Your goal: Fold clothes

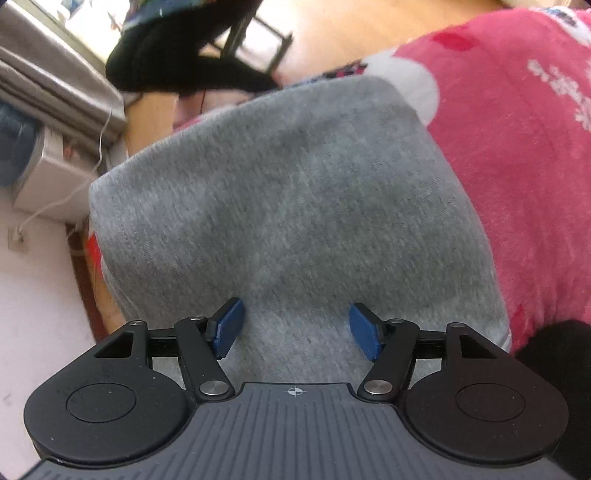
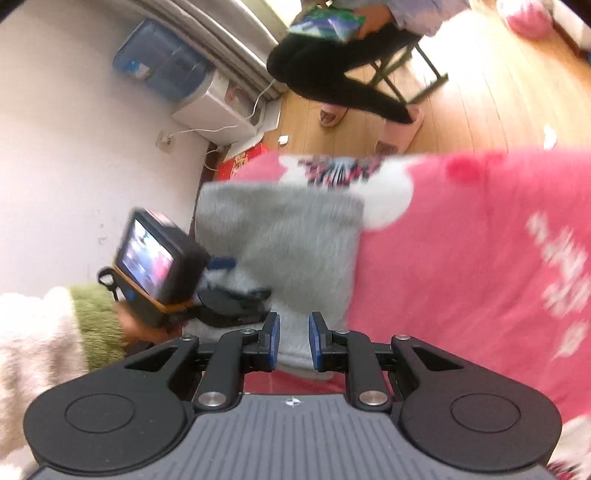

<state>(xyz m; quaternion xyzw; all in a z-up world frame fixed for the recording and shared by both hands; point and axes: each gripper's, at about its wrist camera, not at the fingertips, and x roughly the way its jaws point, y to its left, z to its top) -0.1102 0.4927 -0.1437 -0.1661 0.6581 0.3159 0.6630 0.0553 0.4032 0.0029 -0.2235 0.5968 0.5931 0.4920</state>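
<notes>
From the left wrist, the left tongs point steeply down over a folded grey garment; their blue pads stand wide apart with nothing pinched between them, only the grey cloth lying below; the garment rests on a pink blanket that spreads to its right; beyond the garment's far edge sit a wooden floor and a seated person's dark trousers; left of the garment stand a white wall and a white appliance with a trailing cord.

From the right wrist, the right tongs have a narrow gap between their pads, and nothing is gripped in it; the grey garment lies just beyond them on the pink blanket, folded into a squarish pad; at the garment's left edge the left tongs hang over the cloth, carrying a camera with a lit screen and held by a hand in a green-cuffed fluffy sleeve; past the garment's far edge the seated person's legs and pink slippers rest on the wooden floor; the picture is blurred.
</notes>
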